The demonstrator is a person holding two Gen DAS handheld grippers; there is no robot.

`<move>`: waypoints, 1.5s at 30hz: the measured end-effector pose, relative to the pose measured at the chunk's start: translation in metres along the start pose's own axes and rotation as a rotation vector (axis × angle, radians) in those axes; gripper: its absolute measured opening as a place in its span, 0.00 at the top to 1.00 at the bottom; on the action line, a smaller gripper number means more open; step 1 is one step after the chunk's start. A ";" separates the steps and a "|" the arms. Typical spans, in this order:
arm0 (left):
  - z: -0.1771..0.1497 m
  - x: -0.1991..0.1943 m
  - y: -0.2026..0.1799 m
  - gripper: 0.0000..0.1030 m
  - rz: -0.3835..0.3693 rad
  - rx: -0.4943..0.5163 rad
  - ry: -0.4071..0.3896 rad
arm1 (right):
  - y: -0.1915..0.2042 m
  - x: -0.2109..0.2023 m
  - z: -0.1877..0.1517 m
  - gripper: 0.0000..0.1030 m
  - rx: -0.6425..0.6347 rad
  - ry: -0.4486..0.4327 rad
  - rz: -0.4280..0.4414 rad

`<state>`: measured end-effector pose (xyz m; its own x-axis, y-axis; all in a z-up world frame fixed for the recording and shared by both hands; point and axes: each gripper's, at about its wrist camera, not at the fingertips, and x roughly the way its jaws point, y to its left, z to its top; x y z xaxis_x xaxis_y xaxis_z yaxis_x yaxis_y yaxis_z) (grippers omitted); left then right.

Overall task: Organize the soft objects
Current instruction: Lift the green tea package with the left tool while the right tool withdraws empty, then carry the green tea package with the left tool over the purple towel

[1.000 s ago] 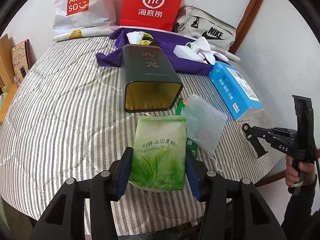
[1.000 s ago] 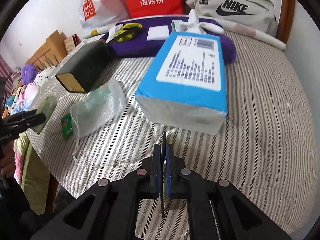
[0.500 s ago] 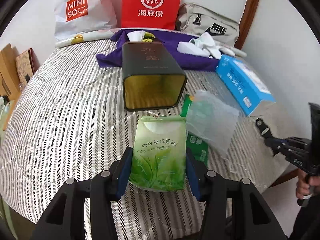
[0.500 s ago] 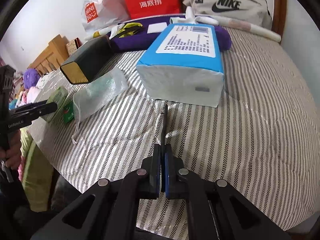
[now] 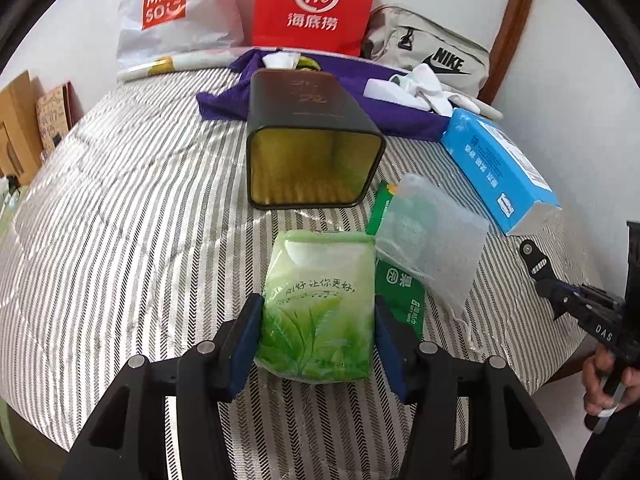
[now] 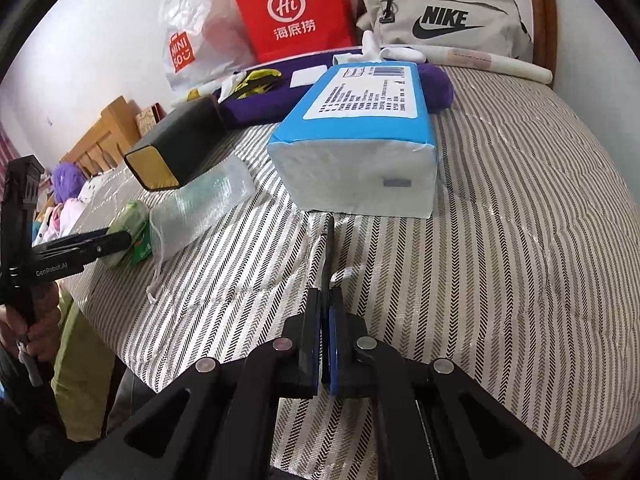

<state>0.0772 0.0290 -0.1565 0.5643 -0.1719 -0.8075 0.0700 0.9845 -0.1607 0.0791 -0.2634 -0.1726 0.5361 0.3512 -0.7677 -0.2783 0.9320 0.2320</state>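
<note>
My left gripper (image 5: 318, 338) is shut on a light green tissue pack (image 5: 318, 304) and holds it just above the striped bed, in front of the open mouth of a dark tin box (image 5: 314, 148) lying on its side. The pack (image 6: 128, 220) and the left gripper (image 6: 86, 246) also show in the right wrist view. My right gripper (image 6: 326, 300) is shut and empty over the bed, just in front of a blue tissue package (image 6: 360, 140). It shows at the right edge of the left wrist view (image 5: 560, 280).
A clear mesh pouch (image 5: 432, 236) lies over a dark green packet (image 5: 402, 296) beside the tin. A purple cloth (image 5: 384, 104) with white items lies behind. A Miniso bag (image 5: 172, 12), a red bag (image 5: 316, 0) and a Nike bag (image 5: 432, 56) stand along the wall.
My left gripper has carried the green pack forward, closer to the tin's mouth. My right gripper has moved closer to the blue package and stays shut.
</note>
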 end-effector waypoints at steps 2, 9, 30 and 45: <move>0.001 0.001 -0.002 0.49 0.006 0.013 0.013 | -0.001 0.000 0.000 0.96 0.004 0.000 0.004; 0.001 0.002 -0.007 0.51 0.031 0.028 0.014 | -0.008 0.002 0.004 0.96 0.054 0.039 0.047; 0.043 -0.067 -0.012 0.55 -0.059 0.011 -0.088 | 0.009 -0.054 0.045 0.97 -0.056 -0.037 -0.018; 0.096 -0.061 -0.002 0.54 -0.068 -0.038 -0.088 | 0.019 -0.054 0.114 0.97 -0.130 -0.087 -0.019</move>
<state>0.1214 0.0413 -0.0523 0.6293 -0.2330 -0.7414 0.0802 0.9684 -0.2363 0.1357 -0.2540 -0.0590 0.6078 0.3451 -0.7152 -0.3649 0.9213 0.1345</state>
